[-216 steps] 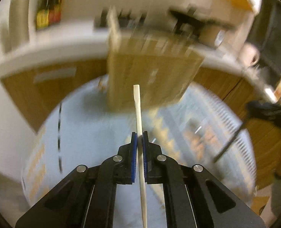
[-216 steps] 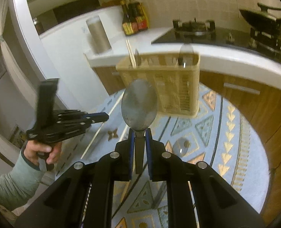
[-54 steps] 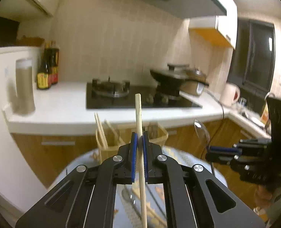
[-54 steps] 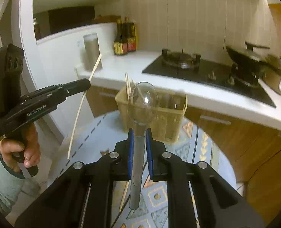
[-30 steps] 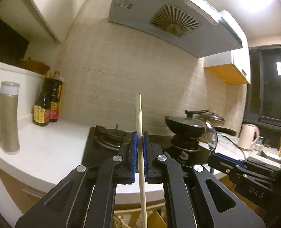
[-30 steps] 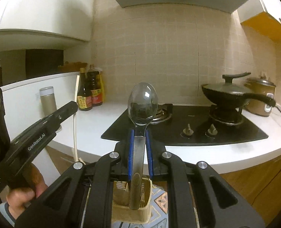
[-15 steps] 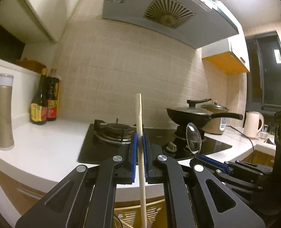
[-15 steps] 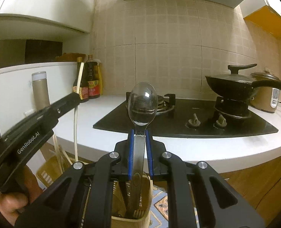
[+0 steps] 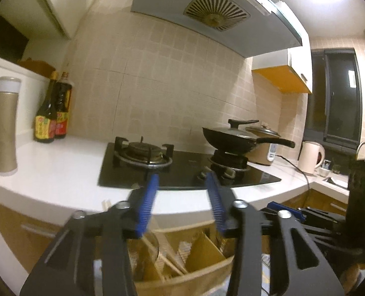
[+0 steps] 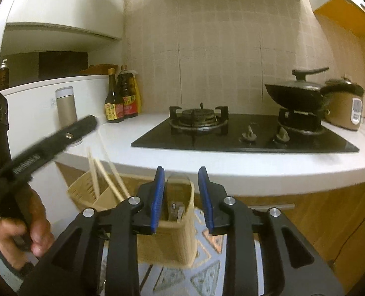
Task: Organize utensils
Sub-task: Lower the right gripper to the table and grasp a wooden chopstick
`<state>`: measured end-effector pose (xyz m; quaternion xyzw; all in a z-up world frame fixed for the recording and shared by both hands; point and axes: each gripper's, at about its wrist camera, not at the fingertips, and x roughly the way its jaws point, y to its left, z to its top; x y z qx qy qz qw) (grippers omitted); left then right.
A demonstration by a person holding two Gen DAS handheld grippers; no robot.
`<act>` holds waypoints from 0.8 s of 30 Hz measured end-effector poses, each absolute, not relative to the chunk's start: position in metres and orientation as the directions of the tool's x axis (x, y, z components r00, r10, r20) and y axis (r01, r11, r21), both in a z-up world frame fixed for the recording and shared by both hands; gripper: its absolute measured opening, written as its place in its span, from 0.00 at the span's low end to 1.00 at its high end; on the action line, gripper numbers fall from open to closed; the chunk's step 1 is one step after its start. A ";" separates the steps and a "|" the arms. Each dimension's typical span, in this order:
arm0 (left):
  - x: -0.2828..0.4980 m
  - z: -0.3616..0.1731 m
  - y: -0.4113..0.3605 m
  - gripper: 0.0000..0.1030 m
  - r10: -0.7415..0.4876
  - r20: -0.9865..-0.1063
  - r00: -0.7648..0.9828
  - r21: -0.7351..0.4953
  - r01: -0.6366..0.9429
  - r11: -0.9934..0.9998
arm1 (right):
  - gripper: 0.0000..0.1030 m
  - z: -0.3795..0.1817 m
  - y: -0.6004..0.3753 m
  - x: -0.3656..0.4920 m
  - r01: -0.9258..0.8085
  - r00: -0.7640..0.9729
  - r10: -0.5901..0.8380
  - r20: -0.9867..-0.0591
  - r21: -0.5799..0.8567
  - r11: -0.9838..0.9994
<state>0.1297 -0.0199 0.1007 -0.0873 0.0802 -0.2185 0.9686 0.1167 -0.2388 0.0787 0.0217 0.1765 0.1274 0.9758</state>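
Counter (image 10: 232, 170) behind; 2 grippers (image 9: 182, 197) (image 10: 181, 192) agape; 1 basket (image 10: 172, 241)

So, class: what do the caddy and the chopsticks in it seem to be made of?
Caddy: probably beige plastic, matte, with slotted walls; the blur leaves woven fibre possible. Chopsticks: pale, matte, thin sticks, likely bamboo or wood.

My left gripper (image 9: 182, 198) and right gripper (image 10: 180, 192) hang spread above the utensil basket (image 10: 167, 241), left one leftward. Chopsticks (image 10: 101, 175) stand in the basket's left compartment, a spoon (image 10: 177, 185) in the right. Behind: counter (image 10: 232, 162), stove (image 10: 244, 135) on it, bottles (image 10: 120, 96) to its left, wok (image 10: 296, 91) to its right.
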 end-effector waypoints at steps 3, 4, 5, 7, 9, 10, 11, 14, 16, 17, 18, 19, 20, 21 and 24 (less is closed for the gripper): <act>0.113 0.100 -0.006 0.46 -0.460 -0.208 0.863 -0.238 0.412 0.880 | 0.39 0.077 -0.245 0.097 -0.259 0.881 0.282 -0.380 0.110 0.960; 0.109 0.098 -0.003 0.46 -0.466 -0.245 0.850 -0.247 0.410 0.878 | 0.44 0.076 -0.246 0.091 -0.261 0.873 0.284 -0.397 0.113 0.959; 0.105 0.095 0.000 0.46 -0.466 -0.303 0.831 -0.258 0.399 0.880 | 0.44 0.074 -0.246 0.083 -0.267 0.858 0.291 -0.423 0.116 0.957; 0.101 0.084 0.003 0.46 -0.475 -0.398 0.785 -0.280 0.389 0.877 | 0.44 0.069 -0.243 0.073 -0.275 0.826 0.301 -0.476 0.126 0.953; 0.098 0.069 0.004 0.46 -0.480 -0.488 0.729 -0.299 0.377 0.877 | 0.44 0.063 -0.239 0.067 -0.272 0.791 0.303 -0.531 0.137 0.952; 0.098 0.063 0.004 0.46 -0.477 -0.521 0.708 -0.302 0.370 0.879 | 0.44 0.058 -0.237 0.064 -0.276 0.766 0.313 -0.562 0.152 0.949; 0.097 0.051 0.002 0.46 -0.471 -0.573 0.671 -0.298 0.365 0.882 | 0.44 0.051 -0.234 0.060 -0.283 0.729 0.330 -0.600 0.176 0.943; 0.096 0.022 -0.005 0.46 -0.445 -0.674 0.590 -0.278 0.356 0.892 | 0.44 0.030 -0.224 0.049 -0.295 0.643 0.373 -0.669 0.233 0.927; 0.097 -0.002 -0.011 0.46 -0.430 -0.738 0.519 -0.270 0.357 0.894 | 0.39 0.017 -0.218 0.041 -0.304 0.604 0.390 -0.695 0.251 0.919; 0.096 -0.014 -0.014 0.46 -0.416 -0.763 0.494 -0.264 0.349 0.899 | 0.37 0.009 -0.213 0.036 -0.306 0.578 0.385 -0.719 0.247 0.920; 0.094 -0.020 -0.015 0.46 -0.410 -0.774 0.483 -0.260 0.349 0.901 | 0.36 0.002 -0.208 0.032 -0.310 0.559 0.386 -0.734 0.247 0.918; 0.094 -0.027 -0.016 0.46 -0.400 -0.787 0.470 -0.250 0.350 0.903 | 0.35 -0.005 -0.205 0.026 -0.315 0.543 0.391 -0.743 0.251 0.915; 0.092 -0.034 -0.018 0.46 -0.384 -0.796 0.467 -0.234 0.347 0.908 | 0.35 -0.013 -0.201 0.020 -0.318 0.527 0.394 -0.753 0.254 0.913; 0.091 -0.038 -0.019 0.46 -0.373 -0.800 0.470 -0.223 0.344 0.912 | 0.35 -0.019 -0.197 0.015 -0.322 0.515 0.395 -0.761 0.256 0.912; 0.090 -0.049 -0.023 0.46 -0.331 -0.815 0.476 -0.175 0.343 0.923 | 0.33 -0.038 -0.187 0.003 -0.329 0.479 0.397 -0.783 0.259 0.908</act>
